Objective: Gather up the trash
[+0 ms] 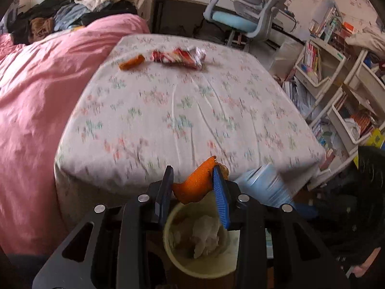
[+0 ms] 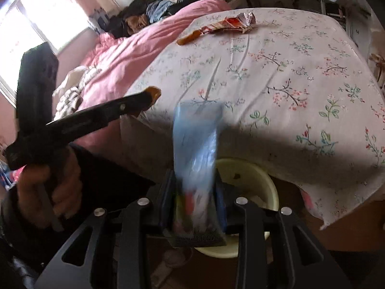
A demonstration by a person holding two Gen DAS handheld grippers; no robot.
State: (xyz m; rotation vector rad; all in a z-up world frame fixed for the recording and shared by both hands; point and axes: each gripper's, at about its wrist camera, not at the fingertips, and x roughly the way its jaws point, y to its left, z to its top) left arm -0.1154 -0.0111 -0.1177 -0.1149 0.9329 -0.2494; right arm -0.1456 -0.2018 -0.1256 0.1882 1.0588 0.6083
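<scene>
My left gripper point(image 1: 193, 175) is shut on a curved piece of orange peel point(image 1: 195, 185), hanging above a pale yellow bin point(image 1: 173, 248) with crumpled white paper inside. In the right wrist view the left gripper point(image 2: 150, 96) shows at the left, held by a hand, with the peel at its tip. A blurred blue plastic wrapper point(image 2: 196, 149) stands between the fingers of my right gripper point(image 2: 195, 175), over the bin point(image 2: 264, 180); the jaws look apart from it. On the bed lie another peel piece point(image 1: 131, 62) and a red-and-white snack wrapper point(image 1: 179, 56).
The bin stands on the floor against the corner of the bed's floral sheet point(image 1: 192, 120). A pink duvet point(image 1: 36, 96) and piled clothes point(image 1: 60, 19) cover the left side. A blue-grey desk chair point(image 1: 243, 7) and white book racks point(image 1: 324, 72) stand to the right.
</scene>
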